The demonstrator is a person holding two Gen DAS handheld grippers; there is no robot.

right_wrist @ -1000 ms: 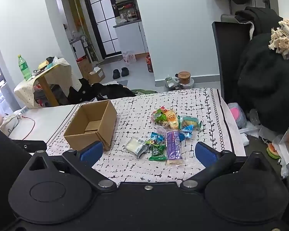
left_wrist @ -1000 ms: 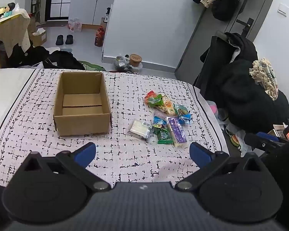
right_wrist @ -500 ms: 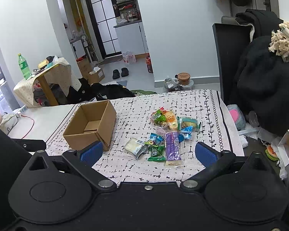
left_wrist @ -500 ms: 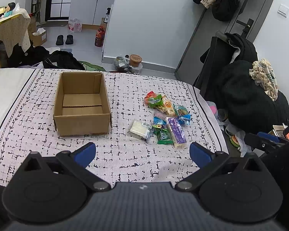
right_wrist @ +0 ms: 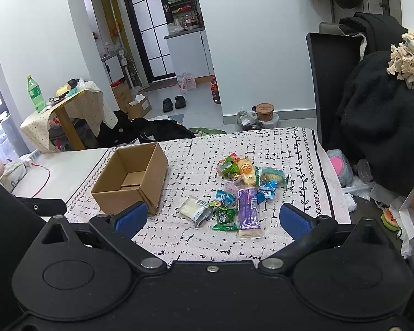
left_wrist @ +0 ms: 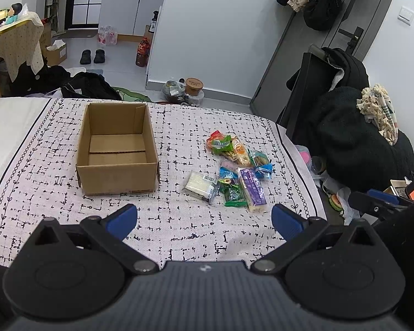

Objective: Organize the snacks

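Snacks (left_wrist: pixel 236 173): 1 pile, ahead of both grippers, near the bed's right edge, untouched.
Box (left_wrist: pixel 117 149): 1, left of pile.
Left gripper (left_wrist: pixel 204 220): spread, holding nothing.
Right gripper (right_wrist: pixel 211 219): spread, holding nothing.

No wording legible anywhere in either view. Barcode label seen on the white snack packet (left_wrist: pixel 201 184) (right_wrist: pixel 193 208), its digits too small to read. Print on the purple snack bar (left_wrist: pixel 252 186) (right_wrist: pixel 247 205) and on the green packet (right_wrist: pixel 225 218) blurred beyond reading. Dark lettering noted on the brown tub's lid (right_wrist: pixel 265 108) by the wall, not decipherable. Label on the green bottle (right_wrist: pixel 34 93) likewise unreadable.
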